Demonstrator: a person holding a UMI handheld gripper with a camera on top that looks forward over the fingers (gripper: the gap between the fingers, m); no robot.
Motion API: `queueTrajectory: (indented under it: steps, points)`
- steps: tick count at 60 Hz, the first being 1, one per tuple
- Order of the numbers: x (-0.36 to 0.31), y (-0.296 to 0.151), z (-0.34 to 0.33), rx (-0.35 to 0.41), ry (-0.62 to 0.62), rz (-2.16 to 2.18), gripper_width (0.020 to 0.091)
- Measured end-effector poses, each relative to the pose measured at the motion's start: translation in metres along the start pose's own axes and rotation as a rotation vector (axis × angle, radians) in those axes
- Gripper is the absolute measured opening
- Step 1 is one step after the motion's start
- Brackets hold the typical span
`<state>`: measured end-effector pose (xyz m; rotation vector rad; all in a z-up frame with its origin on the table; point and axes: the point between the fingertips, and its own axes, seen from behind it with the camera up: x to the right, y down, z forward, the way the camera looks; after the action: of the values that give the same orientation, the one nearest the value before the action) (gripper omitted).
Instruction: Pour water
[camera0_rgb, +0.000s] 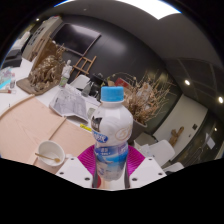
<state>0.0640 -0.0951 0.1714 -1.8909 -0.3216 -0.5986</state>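
A dark wall (120, 45) runs behind the scene; a long bright ceiling light (155, 8) glows overhead; small spotlights (186, 82) dot the ceiling; dried plant arrangements (145, 98) stand against the wall; a pale wooden tabletop (35, 125) stretches below, beside white furniture (72, 100).

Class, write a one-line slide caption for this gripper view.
The tool grips an upright water bottle over a table, beside a white cup.

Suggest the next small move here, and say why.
Probably carry the water bottle toward the white cup on the table. The gripper appears shut on the upright bottle, its blue cap seemingly on, and the cup stands left of the fingers.
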Motion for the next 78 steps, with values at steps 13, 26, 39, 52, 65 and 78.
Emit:
queueTrajectory:
  steps: [13,26,39,52,65,78]
  points:
    - [-0.037,0.048,0.032,-0.03,-0.161,0.387,0.0356]
    - [-0.056,0.092,0.055,-0.067,-0.207,0.494,0.0371]
    - [-0.054,0.092,0.052,-0.031,-0.208,0.509,0.0503]
    - [-0.049,0.087,0.014,-0.127,-0.212,0.519,0.0856]
    - [-0.046,0.057,-0.1,-0.263,-0.157,0.48,0.0856]
    - [-0.067,0.016,-0.22,-0.302,-0.149,0.475,0.0858]
